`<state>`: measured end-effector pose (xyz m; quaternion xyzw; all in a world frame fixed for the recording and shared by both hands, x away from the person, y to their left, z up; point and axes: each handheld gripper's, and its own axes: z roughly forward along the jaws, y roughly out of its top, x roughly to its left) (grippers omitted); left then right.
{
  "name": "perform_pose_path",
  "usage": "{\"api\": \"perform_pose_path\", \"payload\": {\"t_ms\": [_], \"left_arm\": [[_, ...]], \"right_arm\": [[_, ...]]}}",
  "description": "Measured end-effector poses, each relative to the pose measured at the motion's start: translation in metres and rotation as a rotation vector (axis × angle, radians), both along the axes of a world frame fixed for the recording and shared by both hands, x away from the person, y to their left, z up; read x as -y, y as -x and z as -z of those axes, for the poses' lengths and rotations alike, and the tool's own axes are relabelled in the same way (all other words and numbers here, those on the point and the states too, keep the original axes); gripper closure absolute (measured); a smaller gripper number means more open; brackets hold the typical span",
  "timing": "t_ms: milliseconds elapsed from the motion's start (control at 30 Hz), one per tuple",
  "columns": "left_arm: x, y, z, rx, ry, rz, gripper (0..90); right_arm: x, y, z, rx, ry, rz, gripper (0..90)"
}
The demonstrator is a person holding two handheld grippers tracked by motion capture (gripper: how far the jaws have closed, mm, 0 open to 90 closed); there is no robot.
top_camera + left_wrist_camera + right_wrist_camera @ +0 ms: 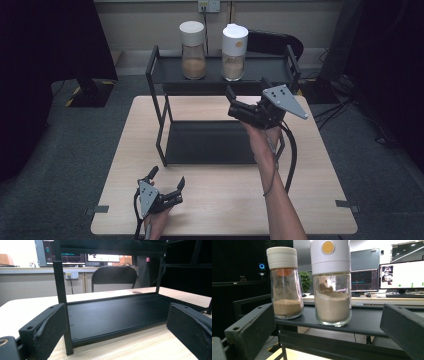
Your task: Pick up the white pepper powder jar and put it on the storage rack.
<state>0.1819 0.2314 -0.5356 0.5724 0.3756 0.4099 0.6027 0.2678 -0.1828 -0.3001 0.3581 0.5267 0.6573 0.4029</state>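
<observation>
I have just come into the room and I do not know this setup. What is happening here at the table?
A person holds a gripper in each hand at a wooden table with a black two-level rack. The right gripper is raised, open and empty, facing two jars of brown powder, one with a cream lid and one with a white lid, on the top shelf. The left gripper waits low, open, near the table's front edge.
</observation>
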Motion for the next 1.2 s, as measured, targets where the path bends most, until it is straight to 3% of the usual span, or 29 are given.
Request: {"api": "perform_pose_path", "payload": {"t_ms": [867, 1200], "left_arm": [[0.000, 0.000, 0.000, 0.000, 0.000, 0.000, 2.3], [0.000, 0.000, 0.000, 0.000, 0.000, -0.001, 2.4]], "right_arm": [[0.011, 0.032, 0.033, 0.019, 0.003, 0.015, 0.0], [0.022, 0.043, 0.047, -0.003, -0.005, 0.033, 0.0]]}}
